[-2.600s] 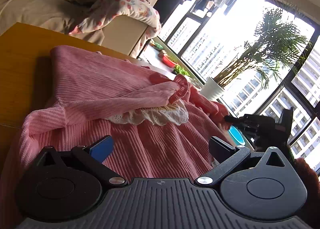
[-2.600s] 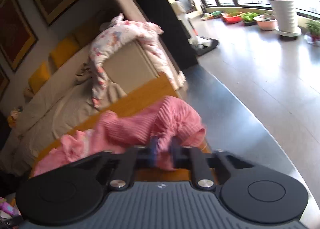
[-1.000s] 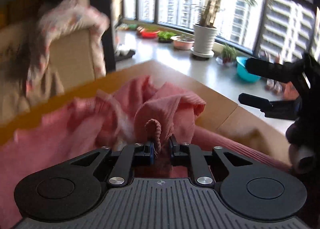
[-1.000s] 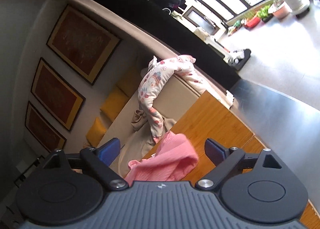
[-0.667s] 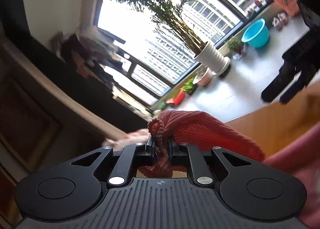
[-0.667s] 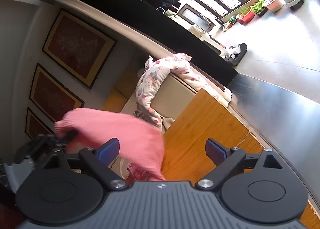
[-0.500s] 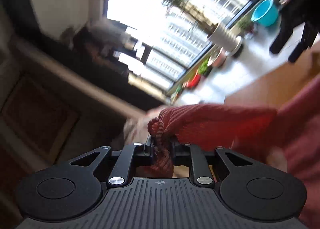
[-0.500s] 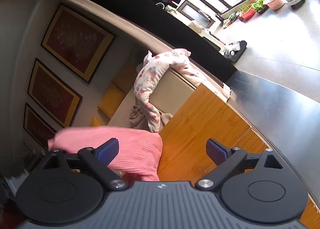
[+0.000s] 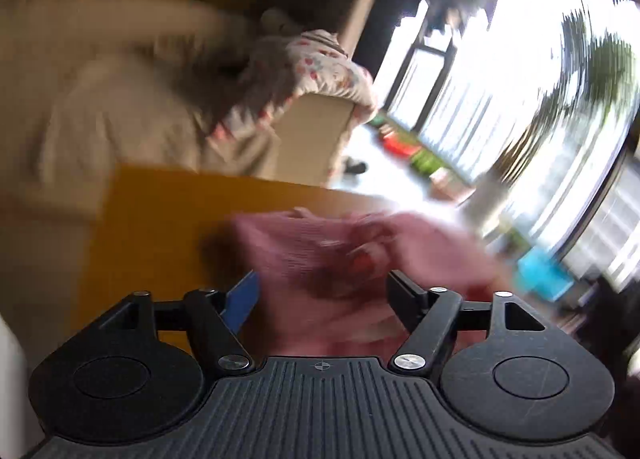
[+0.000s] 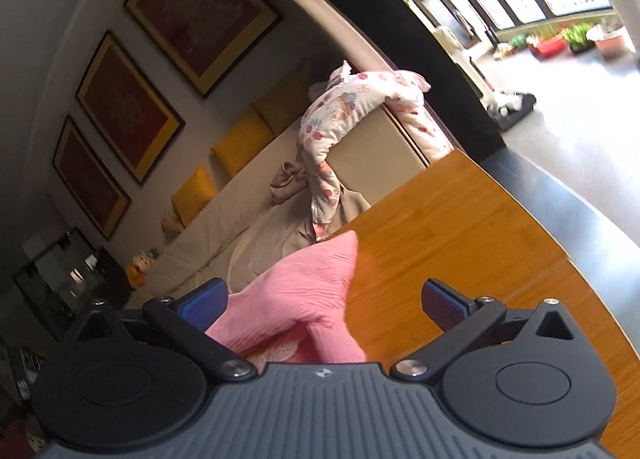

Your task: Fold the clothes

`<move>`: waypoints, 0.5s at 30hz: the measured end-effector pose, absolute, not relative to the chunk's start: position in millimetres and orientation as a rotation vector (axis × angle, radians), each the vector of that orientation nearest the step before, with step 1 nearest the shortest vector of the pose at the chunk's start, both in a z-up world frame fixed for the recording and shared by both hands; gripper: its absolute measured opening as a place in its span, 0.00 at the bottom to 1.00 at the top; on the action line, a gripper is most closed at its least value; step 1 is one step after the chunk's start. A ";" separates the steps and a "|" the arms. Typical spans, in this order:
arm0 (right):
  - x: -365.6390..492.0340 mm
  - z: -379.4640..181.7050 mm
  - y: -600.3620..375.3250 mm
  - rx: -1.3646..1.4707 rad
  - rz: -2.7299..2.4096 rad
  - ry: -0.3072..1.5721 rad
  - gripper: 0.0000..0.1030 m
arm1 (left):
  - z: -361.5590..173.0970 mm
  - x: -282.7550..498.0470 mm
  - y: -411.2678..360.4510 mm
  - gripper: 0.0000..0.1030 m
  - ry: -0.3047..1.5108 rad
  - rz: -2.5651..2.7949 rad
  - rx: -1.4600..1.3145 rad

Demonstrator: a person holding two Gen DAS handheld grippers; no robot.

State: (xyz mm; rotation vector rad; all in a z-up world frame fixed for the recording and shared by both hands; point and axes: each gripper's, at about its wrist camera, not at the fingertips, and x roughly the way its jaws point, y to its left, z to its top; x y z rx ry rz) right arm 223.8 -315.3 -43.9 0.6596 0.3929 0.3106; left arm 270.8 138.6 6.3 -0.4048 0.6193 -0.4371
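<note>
**Both jaws released, garment on tabletop**

The left hand-held gripper (image 9: pixel 322 291) has its jaws opening; the pink garment (image 9: pixel 344 255) lies between and beyond them, blurred, with neither pad pressing it. The right hand-held gripper (image 10: pixel 322 305) is also opening, jaws wide, clamping nothing. The garment rests bunched on the wooden tabletop (image 10: pixel 460 243). A beige sofa (image 10: pixel 248 215) stands beyond.

Ribbed pink knit garment (image 10: pixel 296 299) on a smooth, glossy wooden table (image 10: pixel 460 235); matt black ridged plastic gripper housings.
</note>
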 end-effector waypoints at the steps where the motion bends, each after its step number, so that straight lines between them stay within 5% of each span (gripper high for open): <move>1: 224.8 -39.6 -311.5 0.667 0.325 0.389 1.00 | 6.2 277.6 139.8 0.80 0.630 -0.466 -0.478; 7: 233.2 -25.9 -286.5 0.712 0.392 0.379 1.00 | -34.2 332.6 98.4 0.85 0.801 -0.457 -0.764; 10: 237.7 -42.7 -270.7 0.668 0.391 0.411 1.00 | -43.5 345.8 81.1 0.76 0.806 -0.380 -0.717; 12: 240.8 -52.4 -264.9 0.645 0.374 0.457 1.00 | -38.3 346.2 70.2 0.21 0.779 -0.363 -0.642; 15: 241.5 -55.7 -266.2 0.660 0.388 0.469 1.00 | -12.6 340.4 63.9 0.12 0.707 -0.386 -0.572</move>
